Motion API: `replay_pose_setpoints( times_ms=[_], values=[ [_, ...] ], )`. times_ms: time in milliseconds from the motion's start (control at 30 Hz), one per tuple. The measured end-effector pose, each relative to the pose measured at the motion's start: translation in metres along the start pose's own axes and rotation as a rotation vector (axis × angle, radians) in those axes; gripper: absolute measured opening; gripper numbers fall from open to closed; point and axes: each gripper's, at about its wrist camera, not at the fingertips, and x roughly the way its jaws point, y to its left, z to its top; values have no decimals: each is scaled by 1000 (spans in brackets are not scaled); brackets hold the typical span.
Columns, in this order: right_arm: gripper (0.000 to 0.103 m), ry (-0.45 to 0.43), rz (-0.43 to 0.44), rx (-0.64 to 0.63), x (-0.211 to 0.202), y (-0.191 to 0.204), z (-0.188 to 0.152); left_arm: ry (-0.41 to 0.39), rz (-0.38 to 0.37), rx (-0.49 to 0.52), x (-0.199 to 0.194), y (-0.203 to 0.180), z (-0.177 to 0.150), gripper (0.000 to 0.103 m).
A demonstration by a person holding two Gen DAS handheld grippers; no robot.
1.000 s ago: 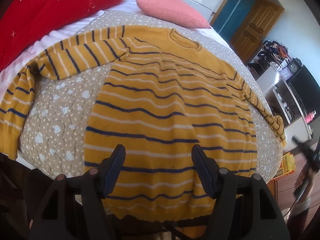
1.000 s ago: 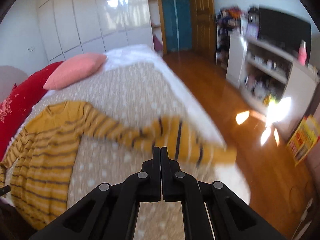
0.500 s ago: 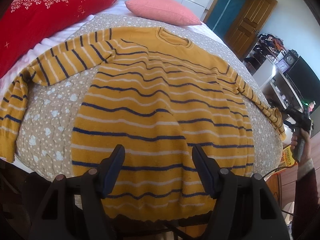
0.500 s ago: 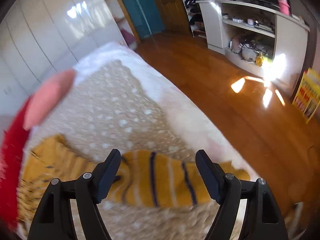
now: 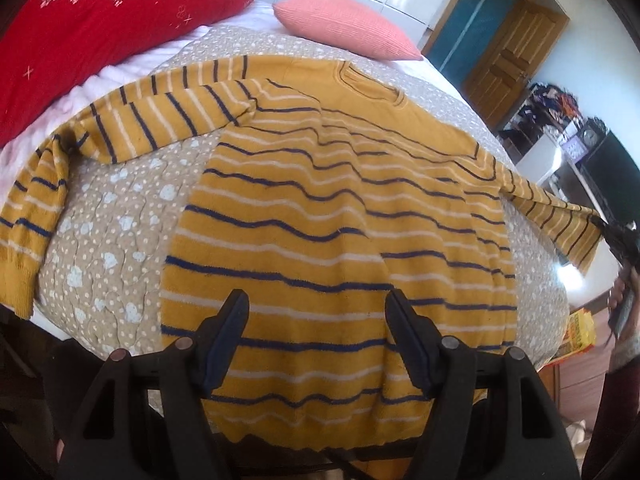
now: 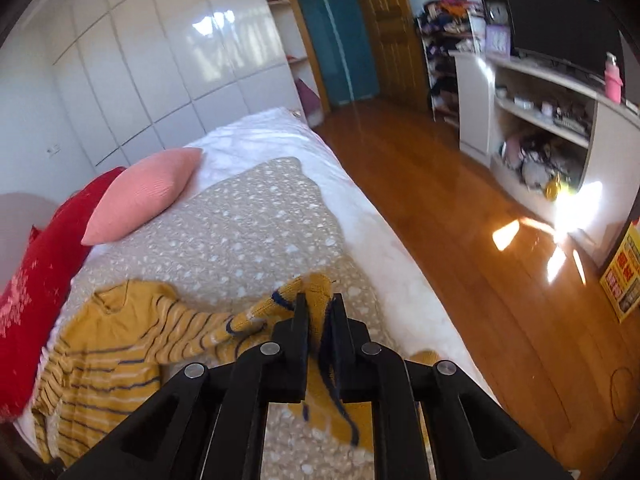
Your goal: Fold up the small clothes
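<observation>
At the far left of the left wrist view lay a large red embroidered cushion [image 5: 104, 28], and beside it a salmon-pink ribbed pillow [image 5: 344, 28], both at the head of the bed [image 5: 116, 216] with its beige dotted quilt. A mustard-yellow knitted sweater with navy and white stripes [image 5: 340, 208] was spread flat, front up, across the quilt, its hem at the near edge of the bed. One sleeve bent down over the bed's left edge; the other stretched out to the right. The left claw [image 5: 316, 312] hung over the hem with its jaws wide apart, holding nothing. At the right, the right claw [image 6: 318, 312] was closed on the cuff of the right sleeve [image 6: 280, 304], the knit bunched between its fingers and lifted off the quilt. Further right ran a wooden floor [image 6: 460, 208] and a white shelf unit [image 6: 560, 120] against the wall.
</observation>
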Motion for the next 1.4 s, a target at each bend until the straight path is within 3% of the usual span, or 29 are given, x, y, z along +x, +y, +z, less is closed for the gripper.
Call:
replay_pose_setpoints(
  times_ms=[100,200,333,367,400,433,500,533,667,767,867,900,1033,1133,1233,1333,1400],
  values=[
    [18,72,4,-34,-10,-1,-59,21,1,10,6,2,-1,70],
    [18,271,74,-64,-8,-7,-125,47,-19,-15,14,7,1,70],
    [18,317,61,-32,-12,-15,-151,52,-29,-16,20,1,5,70],
    [19,310,82,19,-13,-18,-150,48,-32,-11,19,-2,5,70],
    [26,289,116,95,-13,-24,-146,44,-39,-6,18,-5,5,70],
    [43,267,142,148,-15,-28,-141,42,-50,-3,16,-8,4,70],
    [68,192,201,291,-17,-32,-130,44,-62,6,14,-14,2,71],
    [73,166,229,352,-16,-33,-124,45,-61,15,14,-17,1,71],
    [82,122,405,807,11,-49,-109,50,-61,20,10,-17,-2,71],
    [83,147,351,1037,37,-62,-114,45,-72,5,5,-12,-3,71],
    [79,174,227,1089,50,-65,-121,38,-71,6,0,-6,-6,71],
    [71,175,213,1074,51,-64,-120,37,-69,5,-1,-3,-7,71],
    [16,197,96,844,52,-49,-100,45,-70,-25,1,9,-9,71],
    [13,191,77,710,46,-41,-76,45,-76,-49,-1,16,-9,71],
    [13,40,135,582,5,-37,-43,24,-71,-48,-7,16,-9,71],
    [12,-102,258,528,-39,-38,-31,9,-68,-43,-10,14,-10,71],
    [12,-128,204,548,-49,-46,-41,21,-70,-46,-6,13,-10,71]
  ],
)
